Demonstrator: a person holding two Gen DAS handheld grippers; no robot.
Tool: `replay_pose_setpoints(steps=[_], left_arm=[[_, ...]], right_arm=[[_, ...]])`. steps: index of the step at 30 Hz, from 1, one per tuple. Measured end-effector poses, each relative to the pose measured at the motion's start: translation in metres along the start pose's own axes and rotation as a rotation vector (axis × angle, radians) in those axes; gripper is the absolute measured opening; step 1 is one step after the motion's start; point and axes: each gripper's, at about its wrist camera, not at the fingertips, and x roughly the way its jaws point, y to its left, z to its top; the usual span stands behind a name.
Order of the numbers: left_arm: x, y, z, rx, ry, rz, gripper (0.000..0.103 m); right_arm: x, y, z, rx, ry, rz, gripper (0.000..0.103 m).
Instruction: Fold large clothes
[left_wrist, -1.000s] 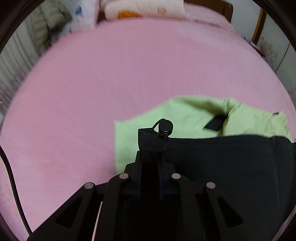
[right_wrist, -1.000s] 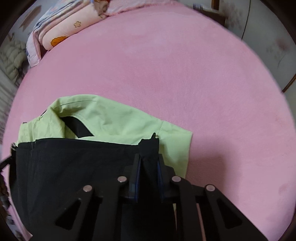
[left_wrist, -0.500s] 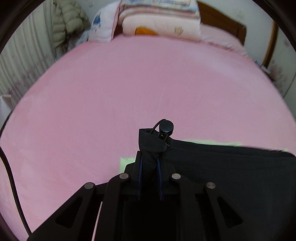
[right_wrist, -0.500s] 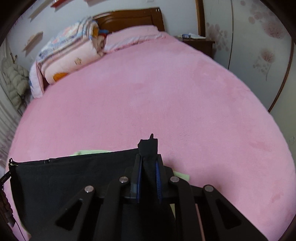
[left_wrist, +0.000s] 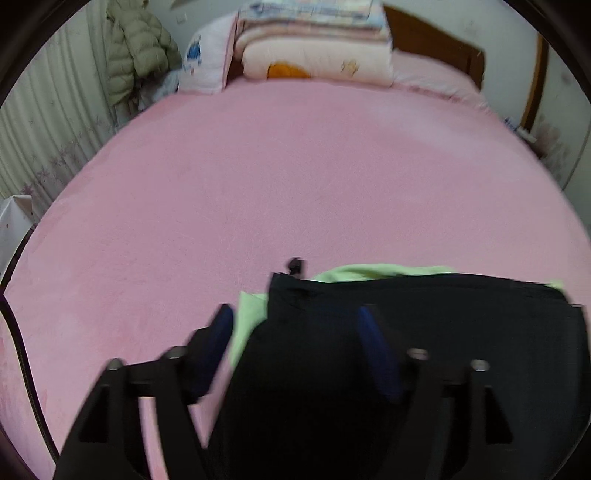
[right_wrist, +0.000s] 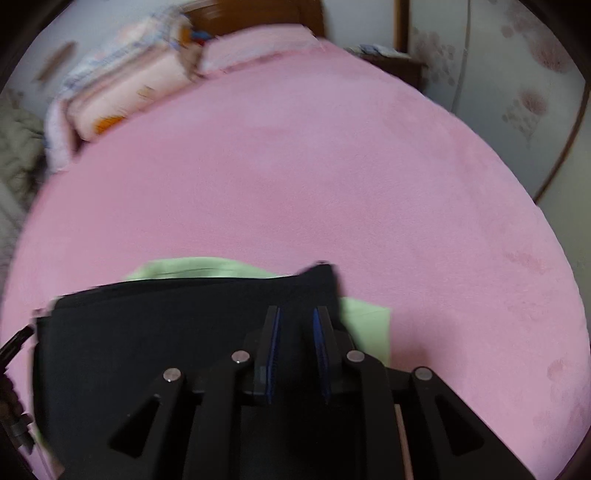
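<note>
Across the near edge of the pink bed cover (left_wrist: 295, 192) lies a black garment (left_wrist: 424, 332), folded over a light green garment (left_wrist: 376, 270) whose edges peek out at its far side and corners. Seen from the left wrist, the left gripper (left_wrist: 295, 321) has its jaws spread wide, blue pads either side of the black cloth's corner at 6 o'clock, gripping nothing. Seen from the right wrist, the right gripper (right_wrist: 296, 317) has its jaws parted by a narrow gap, hanging over the black garment's (right_wrist: 166, 332) corner near 6 o'clock; whether the pads touch the cloth I cannot tell, as the view is blurred. A strip of the green garment (right_wrist: 365, 317) shows just at 3 o'clock of that gripper. Beyond, the pink cover stretches bare toward 12 o'clock, where folded quilts (left_wrist: 314, 48) are stacked against a wooden headboard (left_wrist: 436, 48). A padded coat (left_wrist: 136, 55) hangs at 10 o'clock beside a pale curtain (left_wrist: 48, 140).
</note>
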Motion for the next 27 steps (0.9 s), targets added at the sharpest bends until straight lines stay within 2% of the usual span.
replay_pose_setpoints(steps=[2,3,7,8,10,13,15,18,20,23,24,25,27], left_arm=[[-0.035,-0.015,-0.016,-0.009,-0.022,-0.028,0.085],[-0.049,-0.023,-0.027,-0.013,-0.018,-0.037,0.086],[-0.072,-0.067,-0.069,-0.023,0.004,-0.095,0.086],[-0.069,-0.072,-0.077,-0.004,-0.011,-0.099,0.086],[-0.065,-0.092,-0.099,0.048,-0.019,-0.05,0.086],[-0.045,-0.11,-0.121,0.111,0.017,0.011,0.086],[-0.028,-0.096,-0.128,0.147,0.022,0.061,0.086],[-0.018,-0.066,-0.133,0.156,-0.004,0.129,0.086],[-0.01,-0.037,-0.13,0.136,0.004,0.167,0.086],[0.001,-0.001,-0.13,0.082,0.012,0.187,0.087],[0.003,0.006,-0.13,0.069,0.013,0.193,0.087],[0.006,0.012,-0.13,0.059,0.015,0.2,0.091],[0.012,0.02,-0.131,0.014,0.023,0.174,0.092]], right_arm=[[-0.028,0.029,-0.016,-0.041,-0.021,0.034,0.021],[-0.037,0.041,-0.024,-0.043,-0.019,0.06,0.023],[-0.05,0.091,-0.062,-0.021,0.043,0.258,0.026],[-0.048,0.102,-0.073,-0.04,0.05,0.27,0.026],[-0.036,0.126,-0.098,-0.102,0.073,0.257,0.026],[-0.015,0.135,-0.122,-0.149,0.111,0.249,0.026],[-0.002,0.127,-0.132,-0.184,0.12,0.18,0.024],[0.006,0.083,-0.131,-0.195,0.072,0.069,0.022],[0.006,0.042,-0.129,-0.166,0.05,-0.072,0.022],[0.004,-0.017,-0.127,-0.089,0.049,-0.159,0.022],[0.003,-0.035,-0.128,-0.066,0.044,-0.165,0.021],[0.002,-0.047,-0.129,-0.051,0.035,-0.148,0.011],[0.003,-0.057,-0.13,-0.04,0.033,-0.124,0.005]])
